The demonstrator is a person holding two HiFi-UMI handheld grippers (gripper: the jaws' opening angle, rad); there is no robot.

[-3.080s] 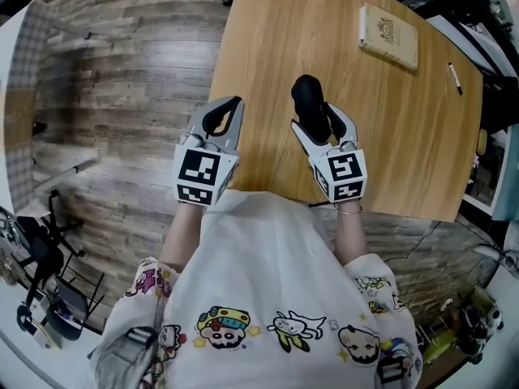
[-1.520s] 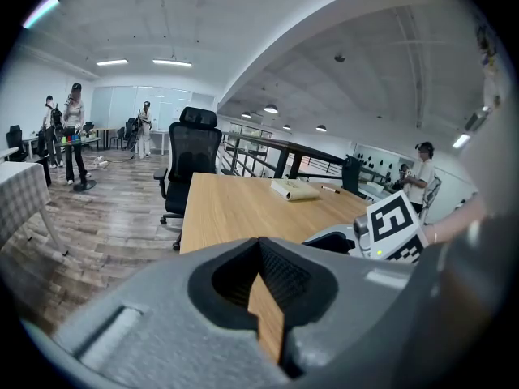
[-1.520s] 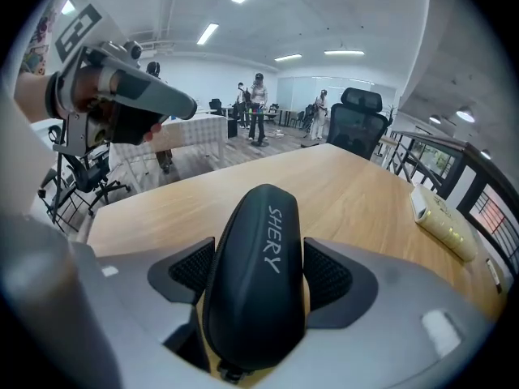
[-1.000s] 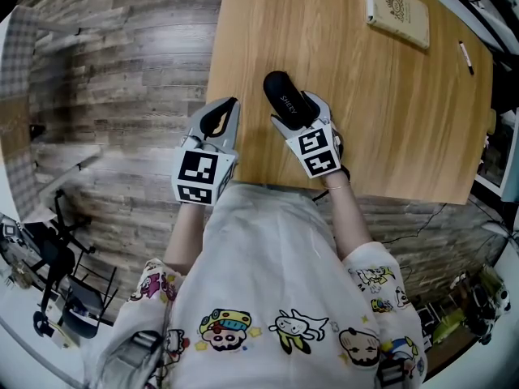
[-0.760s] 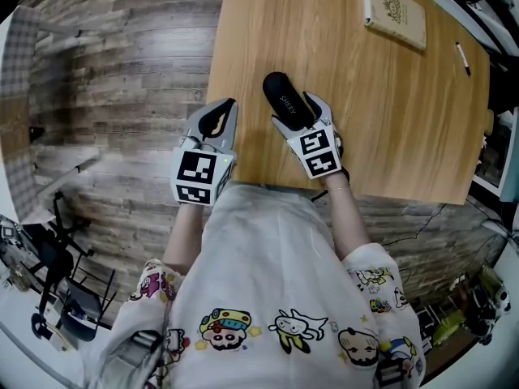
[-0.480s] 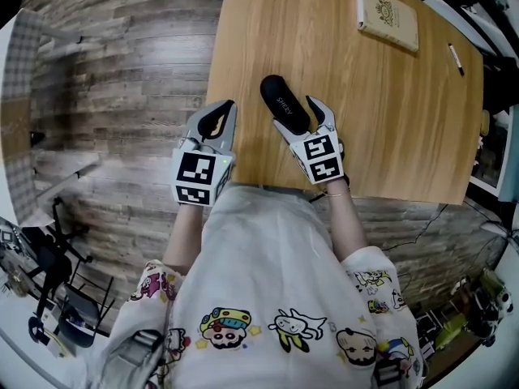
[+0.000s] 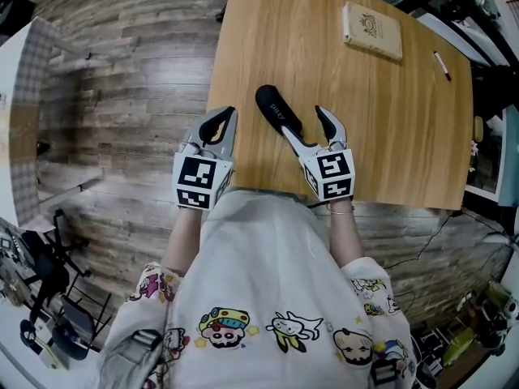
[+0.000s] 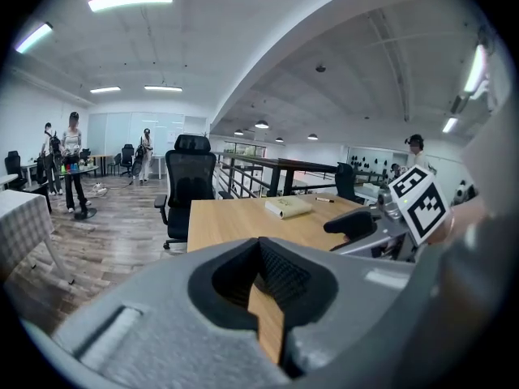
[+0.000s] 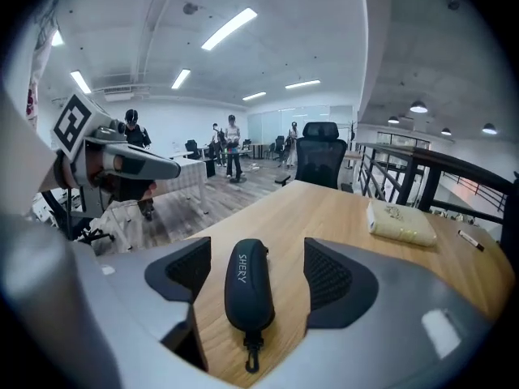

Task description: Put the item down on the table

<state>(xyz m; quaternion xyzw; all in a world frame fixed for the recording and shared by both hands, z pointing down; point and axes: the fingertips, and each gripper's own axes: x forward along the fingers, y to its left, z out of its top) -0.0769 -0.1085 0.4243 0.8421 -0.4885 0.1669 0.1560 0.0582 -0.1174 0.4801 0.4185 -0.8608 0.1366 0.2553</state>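
Observation:
A black zipped glasses case (image 7: 273,109) marked "SHERY" lies flat on the wooden table (image 7: 365,112), near its front left corner. My right gripper (image 7: 302,121) is open; its jaws stand either side of the case's near end with a gap on both sides. In the right gripper view the case (image 9: 247,286) rests on the wood between the two pads of that gripper (image 9: 258,259), zipper pull toward me. My left gripper (image 7: 214,123) is shut with nothing held, over the table's left edge. From the left gripper view (image 8: 261,254) the case (image 8: 350,222) shows to the right.
A beige book-like box (image 7: 371,32) and a pen (image 7: 441,66) lie at the table's far right. A black office chair (image 9: 320,160) stands beyond the far end. Wood plank floor (image 7: 122,87) is on the left. People stand far back in the room.
My right gripper has opened and let go of the case, which now lies on the table. The gripper has drawn back slightly toward me. The left gripper has stayed put.

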